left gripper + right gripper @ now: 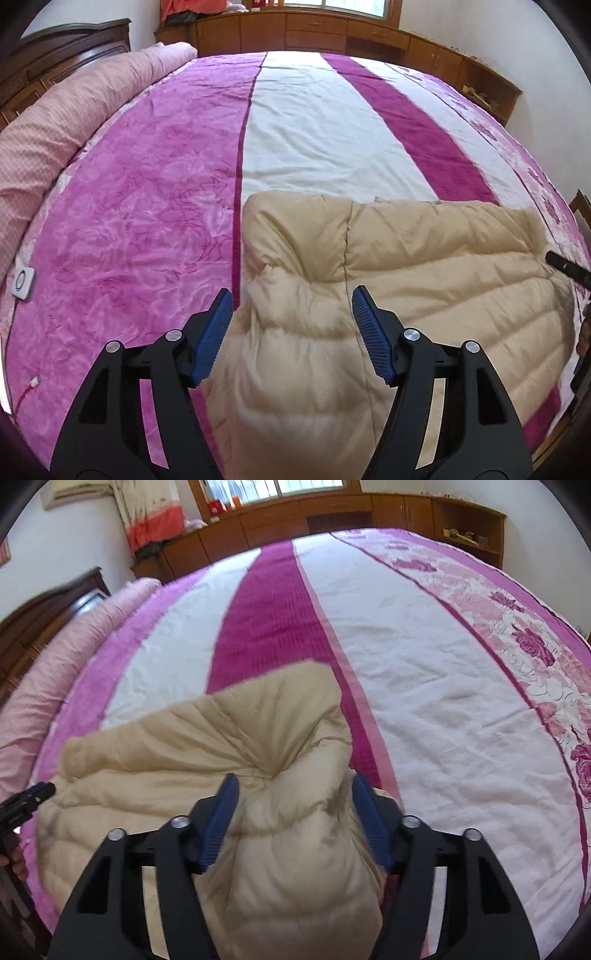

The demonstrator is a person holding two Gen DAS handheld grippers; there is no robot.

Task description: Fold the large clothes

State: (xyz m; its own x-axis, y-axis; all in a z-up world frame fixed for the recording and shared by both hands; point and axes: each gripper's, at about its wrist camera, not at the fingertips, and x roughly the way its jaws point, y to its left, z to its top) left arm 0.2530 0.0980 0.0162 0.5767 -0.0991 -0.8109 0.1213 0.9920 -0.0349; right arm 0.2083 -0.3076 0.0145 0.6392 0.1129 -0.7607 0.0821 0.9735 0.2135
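A beige quilted down jacket lies folded on the bed near its front edge; it also shows in the right wrist view. My left gripper is open, its blue pads spread over the jacket's left end, a puffy fold between them. My right gripper is open over the jacket's right end, with bunched padding rising between its blue pads. Each gripper's tip shows at the edge of the other view: the right one and the left one.
The bed carries a pink, magenta and white striped floral cover. A rolled pink quilt lies along the left side by a dark headboard. A white controller with a cable lies at the left. Wooden cabinets line the far wall.
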